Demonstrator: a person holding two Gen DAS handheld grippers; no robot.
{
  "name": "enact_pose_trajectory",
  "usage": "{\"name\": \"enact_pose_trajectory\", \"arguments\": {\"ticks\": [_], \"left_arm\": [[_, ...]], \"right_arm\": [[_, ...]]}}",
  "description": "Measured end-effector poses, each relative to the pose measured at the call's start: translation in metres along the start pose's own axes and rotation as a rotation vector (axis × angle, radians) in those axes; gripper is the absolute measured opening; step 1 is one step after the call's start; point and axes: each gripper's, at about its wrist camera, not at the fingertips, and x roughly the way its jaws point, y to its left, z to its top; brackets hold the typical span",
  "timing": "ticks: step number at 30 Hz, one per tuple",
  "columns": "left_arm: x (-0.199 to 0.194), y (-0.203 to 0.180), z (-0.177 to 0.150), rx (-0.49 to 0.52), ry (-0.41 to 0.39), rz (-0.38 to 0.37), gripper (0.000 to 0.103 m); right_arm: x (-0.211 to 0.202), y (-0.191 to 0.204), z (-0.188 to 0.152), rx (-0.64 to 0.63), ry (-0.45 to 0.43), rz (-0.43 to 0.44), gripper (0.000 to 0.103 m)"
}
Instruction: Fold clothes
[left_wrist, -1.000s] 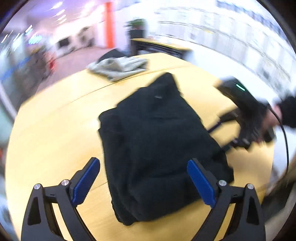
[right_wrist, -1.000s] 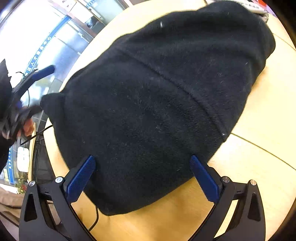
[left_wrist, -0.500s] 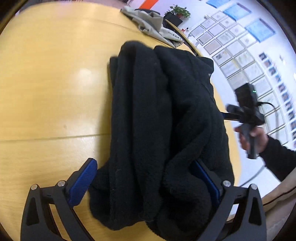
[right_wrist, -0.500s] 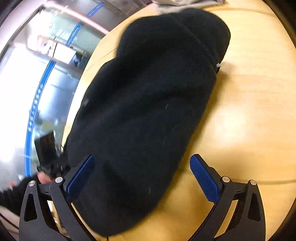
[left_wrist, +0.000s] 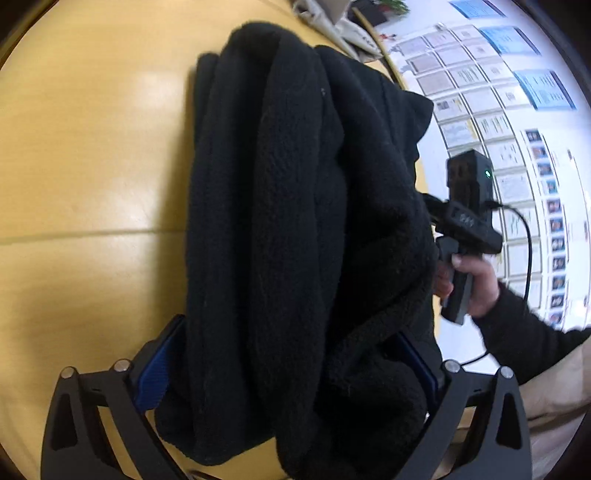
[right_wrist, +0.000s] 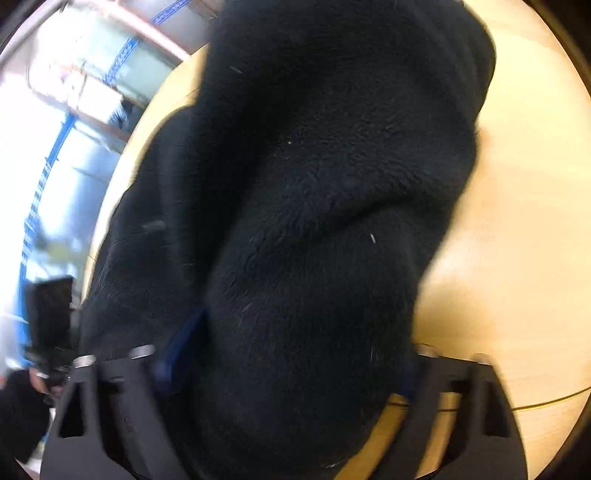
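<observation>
Two grippers straddled the folded black fleece (left_wrist: 295, 221) lying on the wooden surface (left_wrist: 92, 166). The left gripper (left_wrist: 291, 373) stood wide around its thick, nubbly end; the right gripper (right_wrist: 288, 369) had just been closing on the soft bulk. Next likely a joint lift or final fold, needing even squeeze.

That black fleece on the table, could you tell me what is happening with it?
A person is folding the black fleece garment on a round wooden table. The left gripper straddles one end. The right gripper has just been closing around the other, with fleece between its fingers. A grey garment lies beyond.
</observation>
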Motion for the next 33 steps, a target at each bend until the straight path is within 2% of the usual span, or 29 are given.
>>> {"name": "enact_pose_trajectory", "arguments": {"ticks": [1,2,3,6,10,11,14,19,21,23,27,29,32,33], "left_arm": [[-0.003,-0.003,-0.002,-0.016,-0.015,-0.02,0.092],[-0.006,-0.005,-0.004,-0.02,-0.03,-0.029,0.082],[-0.011,-0.009,-0.006,-0.023,-0.052,-0.032,0.071],[-0.028,-0.018,-0.012,-0.033,-0.107,-0.027,0.056],[-0.067,-0.028,-0.009,-0.041,-0.184,-0.032,0.054],[-0.079,-0.031,-0.008,-0.043,-0.209,-0.038,0.054],[-0.125,-0.034,0.012,-0.024,-0.292,-0.003,0.054],[-0.178,-0.012,0.075,0.03,-0.351,0.098,0.055],[-0.186,0.009,0.105,0.037,-0.349,0.138,0.055],[-0.186,0.029,0.129,0.028,-0.338,0.157,0.055],[-0.169,0.077,0.176,-0.007,-0.319,0.22,0.053],[-0.16,0.097,0.189,-0.027,-0.301,0.217,0.053],[-0.155,0.11,0.208,-0.027,-0.303,0.201,0.059],[-0.146,0.091,0.196,-0.011,-0.308,0.214,0.064]], "right_arm": [[-0.005,0.005,-0.003,-0.016,-0.021,-0.014,0.057],[-0.012,0.014,-0.007,-0.049,-0.052,-0.037,0.043],[-0.019,0.022,-0.009,-0.083,-0.073,-0.062,0.036],[-0.038,0.045,-0.018,-0.18,-0.129,-0.13,0.03],[-0.074,0.092,-0.023,-0.298,-0.242,-0.15,0.029],[-0.086,0.106,-0.02,-0.318,-0.28,-0.138,0.029],[-0.1,0.138,0.004,-0.336,-0.324,-0.08,0.03],[-0.07,0.175,0.061,-0.346,-0.337,0.014,0.031],[-0.048,0.185,0.087,-0.337,-0.325,0.041,0.031],[0.0,0.197,0.113,-0.319,-0.291,0.051,0.031],[0.021,0.145,0.208,-0.283,-0.223,0.044,0.032],[-0.011,0.073,0.247,-0.27,-0.179,0.014,0.032],[0.0,0.068,0.246,-0.29,-0.166,-0.023,0.037],[0.0,0.067,0.246,-0.302,-0.164,-0.036,0.041]]}}
